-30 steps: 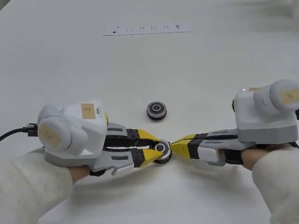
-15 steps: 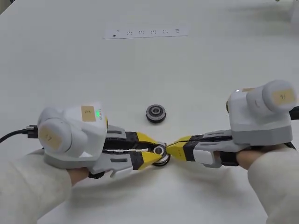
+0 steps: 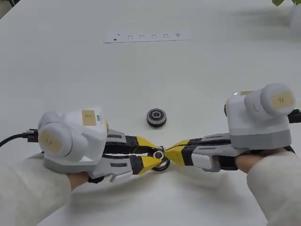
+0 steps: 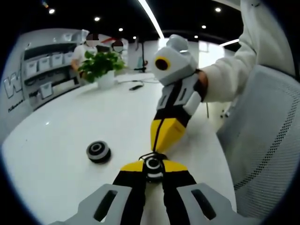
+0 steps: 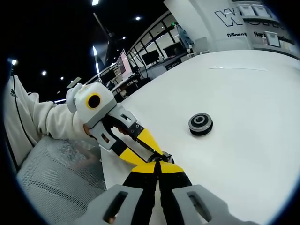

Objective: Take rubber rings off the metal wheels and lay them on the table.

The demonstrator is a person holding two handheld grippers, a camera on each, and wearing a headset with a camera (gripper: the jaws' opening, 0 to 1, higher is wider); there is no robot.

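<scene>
Yellow-tipped left claw (image 4: 153, 167): closed narrow on a small metal wheel (image 4: 153, 163), gripping it from both sides low over the white bench (image 3: 211, 61). Facing it tip to tip, right claw (image 5: 160, 165): jaws pressed almost together, pinching what looks like the black rubber ring (image 4: 150, 154) at the wheel's rim, a thin dark loop lifted off the metal there.

Judged as mid-strip on this wheel: ring caught and started, not yet free. Next, calls for drawing the right claw away from the left, slightly upward, with the left clamp firm to stop the wheel twisting out; then opening over bare bench to lay the ring flat. Some risk of the thin ring slipping from the pinch and snapping back onto the rim.

Farther out, a second wheel (image 3: 156, 117) lying flat and well apart, dark ring on, untouched. Beyond that, a white power strip (image 3: 146, 35) toward the far side of the bench.
</scene>
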